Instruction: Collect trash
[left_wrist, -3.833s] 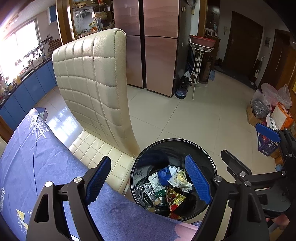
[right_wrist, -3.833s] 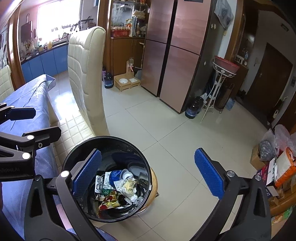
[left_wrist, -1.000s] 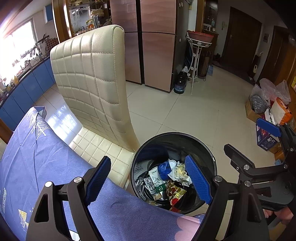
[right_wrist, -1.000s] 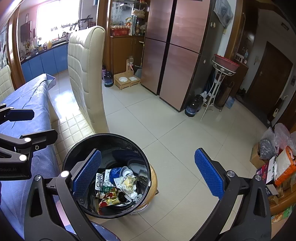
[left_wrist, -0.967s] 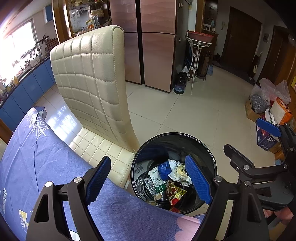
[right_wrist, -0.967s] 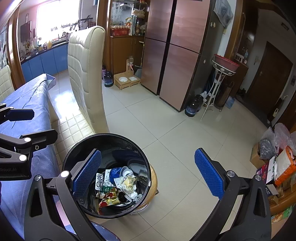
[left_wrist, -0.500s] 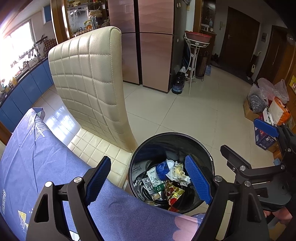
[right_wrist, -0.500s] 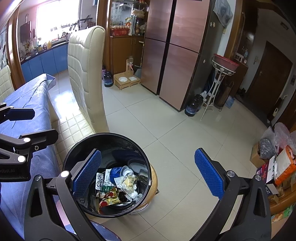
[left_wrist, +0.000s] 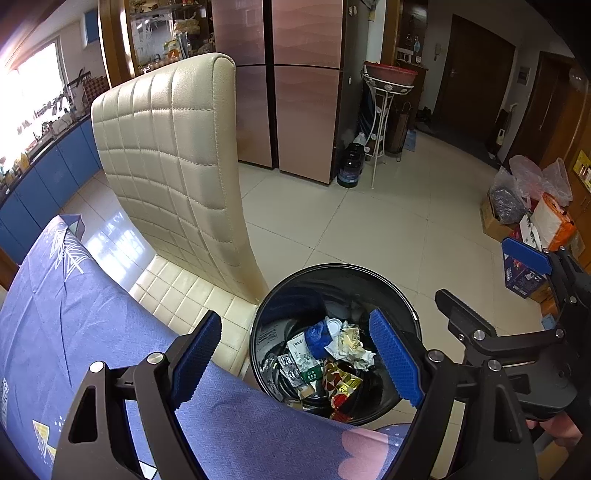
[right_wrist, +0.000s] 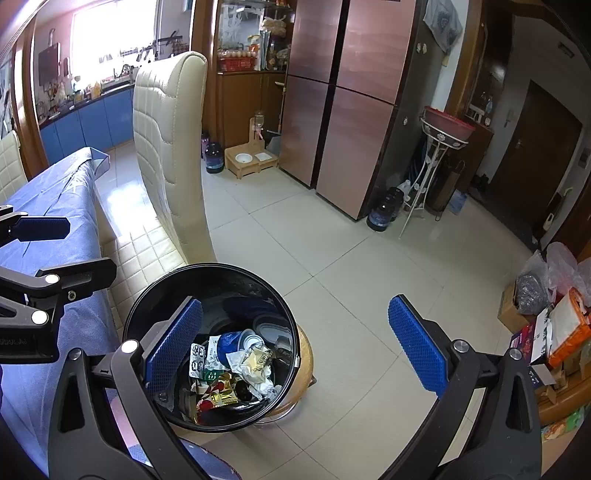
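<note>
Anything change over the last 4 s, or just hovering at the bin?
Almost nothing. Both views drifted slightly; nothing grasped or released. The left gripper and right gripper stay open and empty above the black trash bin, the wrappers inside undisturbed.

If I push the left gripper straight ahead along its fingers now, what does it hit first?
Probably the near rim of the black trash bin, which sits between the open fingers of the left gripper, next to the cream chair. Depth is hard to judge in this fisheye view.
</note>
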